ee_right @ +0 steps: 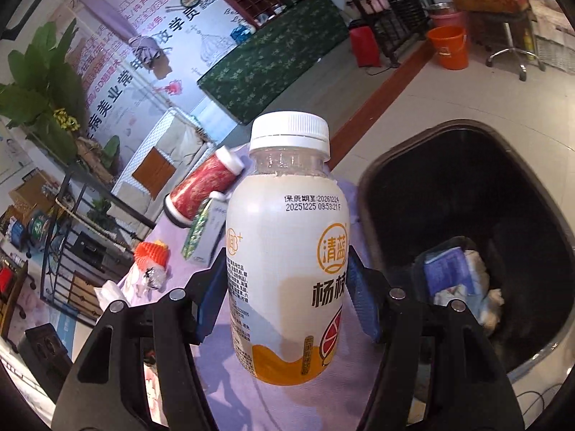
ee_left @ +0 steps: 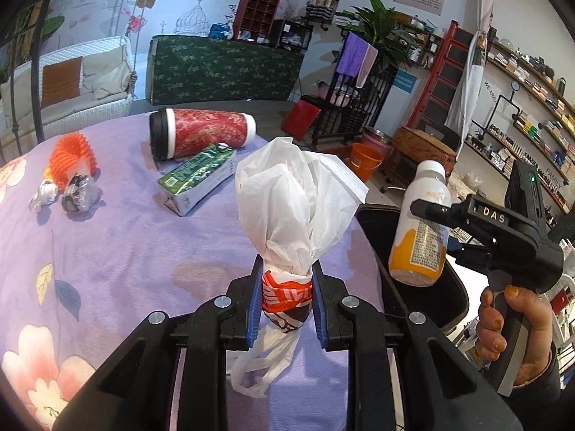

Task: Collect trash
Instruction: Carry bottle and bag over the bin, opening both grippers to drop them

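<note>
On the purple flowered cloth of the counter (ee_left: pixel 118 237) we see one red tumbler (ee_left: pixel 203 132) lying on its side, one green carton (ee_left: pixel 196 179) touching it, one orange mesh sleeve (ee_left: pixel 73 160) and two small crumpled wrappers (ee_left: pixel 77 194). A black bin (ee_right: pixel 467 222) stands just beside the counter's edge, paper scraps inside. Our left tongs (ee_left: pixel 287 300) are clamped narrow on one bunched white plastic bag (ee_left: pixel 294 197). Our right tongs (ee_right: pixel 287 283) grip one capped drink bottle (ee_right: pixel 287 251), held near the bin's rim.
</note>
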Available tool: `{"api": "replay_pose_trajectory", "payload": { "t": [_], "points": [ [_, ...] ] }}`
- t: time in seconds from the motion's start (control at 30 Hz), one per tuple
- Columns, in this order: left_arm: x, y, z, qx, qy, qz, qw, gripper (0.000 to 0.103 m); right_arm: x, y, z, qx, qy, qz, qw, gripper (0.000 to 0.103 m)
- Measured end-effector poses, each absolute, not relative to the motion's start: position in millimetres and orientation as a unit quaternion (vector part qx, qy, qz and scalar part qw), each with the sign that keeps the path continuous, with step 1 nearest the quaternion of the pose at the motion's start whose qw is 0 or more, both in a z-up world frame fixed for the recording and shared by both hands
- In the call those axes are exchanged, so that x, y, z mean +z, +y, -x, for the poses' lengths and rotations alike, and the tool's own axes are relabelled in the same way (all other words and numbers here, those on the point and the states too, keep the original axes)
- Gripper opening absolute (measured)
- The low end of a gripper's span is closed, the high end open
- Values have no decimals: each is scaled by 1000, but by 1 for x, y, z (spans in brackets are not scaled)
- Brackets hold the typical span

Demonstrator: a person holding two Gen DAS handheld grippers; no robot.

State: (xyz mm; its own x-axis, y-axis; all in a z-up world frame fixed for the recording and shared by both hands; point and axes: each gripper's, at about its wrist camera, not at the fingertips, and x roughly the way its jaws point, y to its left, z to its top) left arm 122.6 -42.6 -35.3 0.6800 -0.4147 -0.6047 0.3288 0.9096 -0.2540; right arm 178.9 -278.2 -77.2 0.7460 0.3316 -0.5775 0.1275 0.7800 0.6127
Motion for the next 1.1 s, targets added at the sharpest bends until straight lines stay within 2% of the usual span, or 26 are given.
{"api": "replay_pose_trajectory", "payload": {
  "t": [0.37,0.77,1.1],
  "points": [
    [-34,-110,-133,-282,351,45,892,23,-81,-349,-132,-32,318,-323,891,62],
    [-60,-233,-156,-375,410,10,831,23,-89,-414,-93,-110,293,-326,892,62],
    [-82,-282,-166,-398,450,4,800,24,-96,-441,-78,-151,292,-324,887,62]
  ]
}}
